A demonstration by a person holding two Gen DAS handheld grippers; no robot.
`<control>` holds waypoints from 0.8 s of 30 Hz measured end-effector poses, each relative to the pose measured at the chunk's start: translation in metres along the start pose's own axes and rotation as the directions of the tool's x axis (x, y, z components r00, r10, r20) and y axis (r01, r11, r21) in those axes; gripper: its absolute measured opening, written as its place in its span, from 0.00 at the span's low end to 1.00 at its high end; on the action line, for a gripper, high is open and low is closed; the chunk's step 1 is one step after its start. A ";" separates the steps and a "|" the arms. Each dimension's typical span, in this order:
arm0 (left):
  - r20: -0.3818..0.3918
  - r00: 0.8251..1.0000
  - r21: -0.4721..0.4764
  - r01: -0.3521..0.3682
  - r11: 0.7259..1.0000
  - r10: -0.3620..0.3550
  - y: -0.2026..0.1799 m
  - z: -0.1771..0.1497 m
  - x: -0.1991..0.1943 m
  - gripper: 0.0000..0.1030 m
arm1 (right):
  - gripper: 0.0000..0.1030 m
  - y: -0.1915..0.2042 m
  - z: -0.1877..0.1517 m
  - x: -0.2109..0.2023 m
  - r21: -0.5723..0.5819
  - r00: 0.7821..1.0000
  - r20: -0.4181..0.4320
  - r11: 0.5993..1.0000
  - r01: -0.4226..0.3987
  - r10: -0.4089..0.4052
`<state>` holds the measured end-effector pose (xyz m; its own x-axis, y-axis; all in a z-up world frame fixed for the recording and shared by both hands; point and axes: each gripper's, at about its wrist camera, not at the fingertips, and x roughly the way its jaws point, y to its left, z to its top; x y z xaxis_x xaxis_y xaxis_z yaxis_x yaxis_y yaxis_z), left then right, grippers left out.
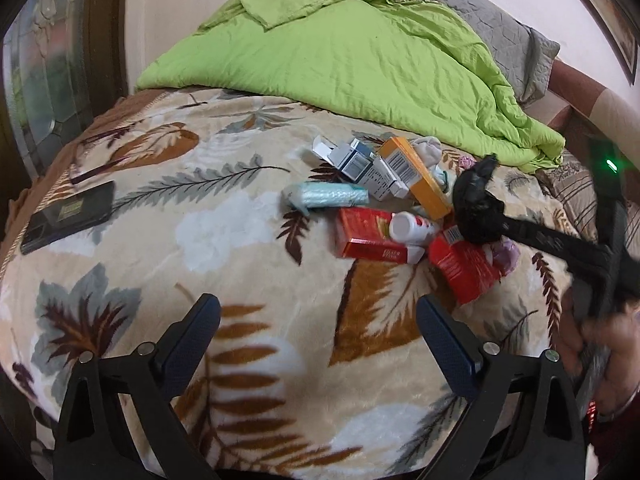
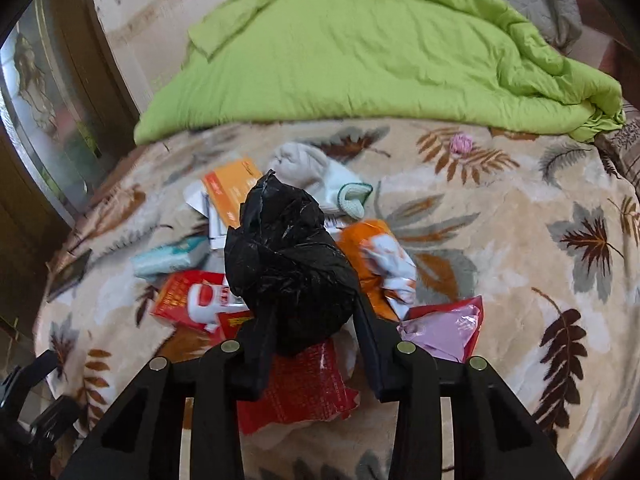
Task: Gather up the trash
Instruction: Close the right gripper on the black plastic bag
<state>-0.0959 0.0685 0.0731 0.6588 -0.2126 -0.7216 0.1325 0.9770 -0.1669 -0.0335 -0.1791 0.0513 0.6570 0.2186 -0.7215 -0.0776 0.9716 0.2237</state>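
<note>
On the bed, left wrist view:
Left gripper: the left gripper point(image 1: 318, 330) is wide open with nothing in it, low in the middle of the frame, over the leaf blanket point(image 1: 160, 248).
Trash pile: the boxes lie up and to the right of it; the red box point(image 1: 370, 236) is the closest, lying long-ways left to right, with a white bottle point(image 1: 408, 227) on top.
More trash: an orange box point(image 1: 416, 178), small white and blue boxes point(image 1: 360, 166) and a light blue pack point(image 1: 326, 196) sit farther up.
Right gripper: the right gripper point(image 1: 486, 216) comes in from the right edge, squeezing a black plastic bag point(image 1: 476, 204) over the pile.
Room: bare blanket on the left; a dark phone point(image 1: 68, 216) lies at the far left, the green quilt point(image 1: 340, 60) is up top.

Over the pile, right wrist view:
Grip: the fingers are closed on the crumpled black bag in the middle of the frame.
Below it: red boxes, an orange wrapper point(image 2: 380, 256), a pink wrapper point(image 2: 444, 328) and a gray sock point(image 2: 308, 168).
Nearer hand: I think the right one is closest to the pile but full; the left one is free for the red box.
Room: lots of open blanket to the right.
</note>
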 end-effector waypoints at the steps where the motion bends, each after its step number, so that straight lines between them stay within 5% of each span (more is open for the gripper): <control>1: -0.004 1.000 0.002 0.008 1.000 -0.008 0.000 0.005 0.003 0.89 | 0.37 -0.001 -0.002 -0.005 0.005 1.000 0.015 1.000 -0.009 0.009; 9: -0.031 0.999 0.146 -0.028 0.989 0.033 -0.007 0.066 0.054 0.87 | 0.37 -0.009 -0.021 -0.046 0.027 0.995 0.090 0.999 -0.036 0.034; 12: -0.092 0.994 0.237 -0.031 0.971 0.054 -0.006 0.076 0.076 0.78 | 0.37 -0.014 -0.027 -0.057 0.043 0.993 0.104 0.998 -0.052 0.047; 18: -0.141 0.988 0.416 0.000 0.909 0.065 -0.010 0.074 0.093 0.77 | 0.37 -0.020 -0.035 -0.074 0.057 0.990 0.120 0.995 -0.076 0.069; 22: -0.130 0.985 0.535 -0.028 0.844 0.115 -0.024 0.070 0.108 0.75 | 0.37 -0.019 -0.037 -0.074 0.064 0.990 0.116 0.994 -0.089 0.081; 24: -0.138 0.985 0.541 -0.015 0.841 0.106 -0.025 0.074 0.115 0.69 | 0.37 -0.018 -0.039 -0.074 0.068 0.990 0.114 0.993 -0.095 0.087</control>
<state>0.0308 0.0204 0.0442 0.5610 -0.1076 -0.8208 0.5024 0.8323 0.2343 -0.1096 -0.2095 0.0749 0.7293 0.2902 -0.6196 -0.0885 0.9380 0.3352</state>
